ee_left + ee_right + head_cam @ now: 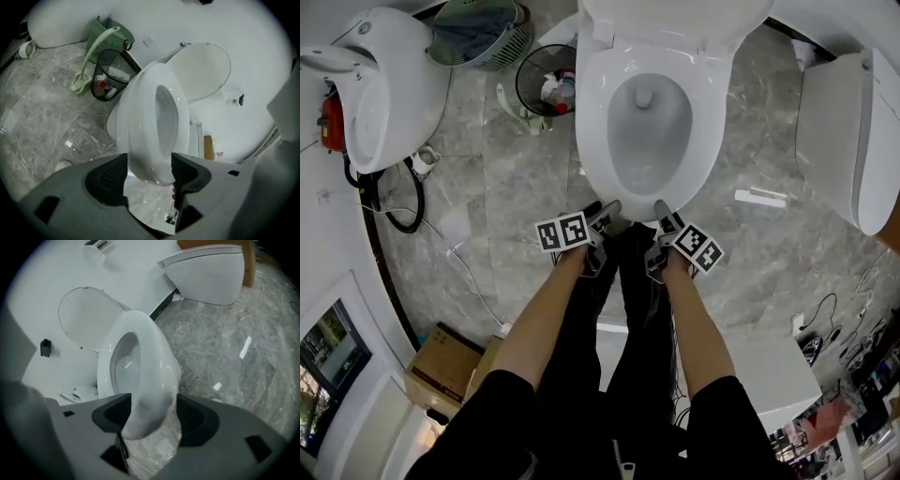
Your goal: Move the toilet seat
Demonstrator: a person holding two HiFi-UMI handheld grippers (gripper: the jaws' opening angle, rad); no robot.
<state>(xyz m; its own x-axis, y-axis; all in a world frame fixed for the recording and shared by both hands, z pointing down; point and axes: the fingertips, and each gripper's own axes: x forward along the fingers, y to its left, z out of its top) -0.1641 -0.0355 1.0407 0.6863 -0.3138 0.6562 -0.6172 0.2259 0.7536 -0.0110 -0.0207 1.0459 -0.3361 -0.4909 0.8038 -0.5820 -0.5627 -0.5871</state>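
The white toilet seat (592, 122) lies down on the bowl, and its lid (675, 19) stands raised behind it. My left gripper (602, 214) and right gripper (667, 217) sit side by side at the seat's front edge, both open. In the left gripper view the seat's front tip (140, 117) shows between the spread jaws of the left gripper (150, 173), with the lid (201, 70) beyond. The right gripper view has the seat (154, 357) between the jaws of the right gripper (152, 416), pads apart from it, with the lid (89, 315) behind.
A black wire bin (546, 80) and a green basket (483, 33) stand left of the toilet. Another white toilet (844, 131) is at the right and a white fixture (380, 84) at the left. Cables (412, 202) trail on the marble floor; a cardboard box (441, 366) sits lower left.
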